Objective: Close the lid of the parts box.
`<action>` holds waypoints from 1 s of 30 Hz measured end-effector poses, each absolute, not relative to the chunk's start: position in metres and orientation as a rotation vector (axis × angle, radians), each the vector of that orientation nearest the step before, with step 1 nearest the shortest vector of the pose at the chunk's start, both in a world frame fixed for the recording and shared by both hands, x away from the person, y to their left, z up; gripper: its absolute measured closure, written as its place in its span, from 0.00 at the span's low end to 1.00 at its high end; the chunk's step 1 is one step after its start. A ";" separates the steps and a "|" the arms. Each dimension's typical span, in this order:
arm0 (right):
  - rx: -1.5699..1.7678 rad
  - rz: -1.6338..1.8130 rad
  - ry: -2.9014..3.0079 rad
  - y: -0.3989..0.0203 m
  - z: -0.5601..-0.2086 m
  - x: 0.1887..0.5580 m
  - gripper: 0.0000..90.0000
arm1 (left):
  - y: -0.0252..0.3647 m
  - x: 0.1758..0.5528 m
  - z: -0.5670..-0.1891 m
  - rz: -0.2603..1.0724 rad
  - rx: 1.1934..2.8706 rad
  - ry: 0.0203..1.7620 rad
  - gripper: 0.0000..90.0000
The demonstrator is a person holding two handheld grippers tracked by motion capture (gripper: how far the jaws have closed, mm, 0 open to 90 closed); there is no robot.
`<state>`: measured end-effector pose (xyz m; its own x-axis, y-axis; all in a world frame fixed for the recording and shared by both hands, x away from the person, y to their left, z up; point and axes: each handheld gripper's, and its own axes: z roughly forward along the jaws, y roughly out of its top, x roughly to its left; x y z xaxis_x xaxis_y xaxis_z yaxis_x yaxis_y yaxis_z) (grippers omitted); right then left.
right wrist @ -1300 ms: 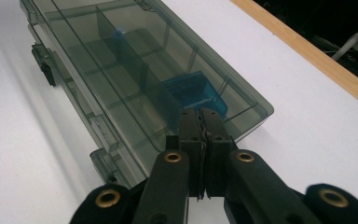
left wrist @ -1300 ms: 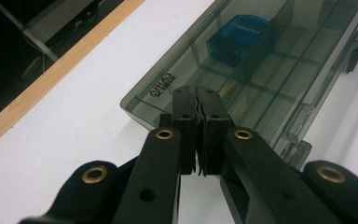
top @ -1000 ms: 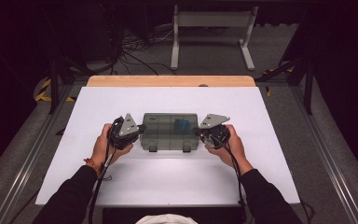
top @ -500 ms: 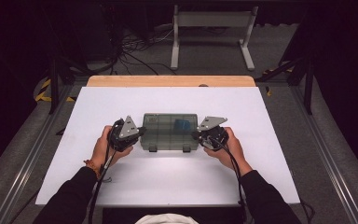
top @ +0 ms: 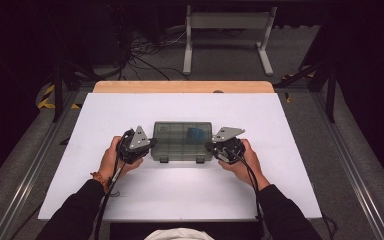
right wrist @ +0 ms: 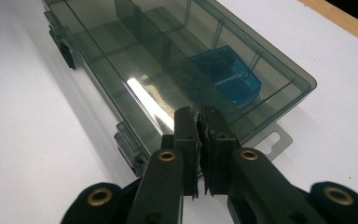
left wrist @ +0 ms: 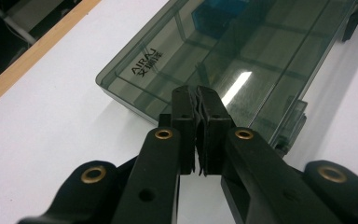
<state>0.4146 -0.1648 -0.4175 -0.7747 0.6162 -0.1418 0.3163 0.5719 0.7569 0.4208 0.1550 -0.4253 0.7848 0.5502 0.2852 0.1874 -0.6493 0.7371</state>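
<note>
A smoky clear plastic compartment box (top: pixel 182 140) lies closed on the white table (top: pixel 190 190), with a blue object (top: pixel 196 133) inside near its right end. My left gripper (top: pixel 150 145) sits at the box's left end, shut with nothing between its pads. My right gripper (top: pixel 211 147) sits at the right end, also shut and empty. In the left gripper view, the shut gripper (left wrist: pixel 198 100) hovers over the box (left wrist: pixel 242 51) lid. The right gripper view has the shut gripper (right wrist: pixel 198 116) above the box (right wrist: pixel 168 56) near the blue object (right wrist: pixel 226 79).
Two latches (top: pixel 164 159) sit on the box's near edge. The table's wooden back edge (top: pixel 182 87) lies beyond. A white metal stand (top: pixel 227 30) and cables are on the floor behind. Bare white tabletop surrounds the box.
</note>
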 end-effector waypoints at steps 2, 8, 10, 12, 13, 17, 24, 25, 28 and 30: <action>0.765 1.068 2.409 -0.166 -0.418 0.415 0.95 | 0.155 0.421 -0.427 0.641 2.251 0.545 0.96; 0.775 1.079 2.392 -0.165 -0.420 0.412 0.94 | 0.154 0.421 -0.429 0.635 2.246 0.532 0.97; 0.782 1.114 2.398 -0.164 -0.422 0.413 0.94 | 0.157 0.424 -0.430 0.622 2.225 0.536 0.97; 0.763 1.096 2.397 -0.164 -0.421 0.412 0.94 | 0.157 0.424 -0.431 0.614 2.215 0.542 0.97; 0.755 1.085 2.396 -0.163 -0.421 0.412 0.94 | 0.157 0.424 -0.432 0.612 2.213 0.543 0.97; 0.764 1.096 2.395 -0.164 -0.421 0.413 0.93 | 0.157 0.424 -0.432 0.616 2.210 0.547 0.97; 0.770 1.079 2.384 -0.162 -0.421 0.411 0.90 | 0.155 0.423 -0.430 0.621 2.224 0.521 0.95; 0.770 1.076 2.381 -0.162 -0.420 0.411 0.90 | 0.154 0.422 -0.430 0.626 2.230 0.507 0.94; 0.773 1.083 2.372 -0.163 -0.420 0.411 0.89 | 0.153 0.421 -0.430 0.622 2.226 0.498 0.94; 0.772 1.090 2.365 -0.164 -0.418 0.410 0.89 | 0.152 0.420 -0.429 0.621 2.221 0.494 0.93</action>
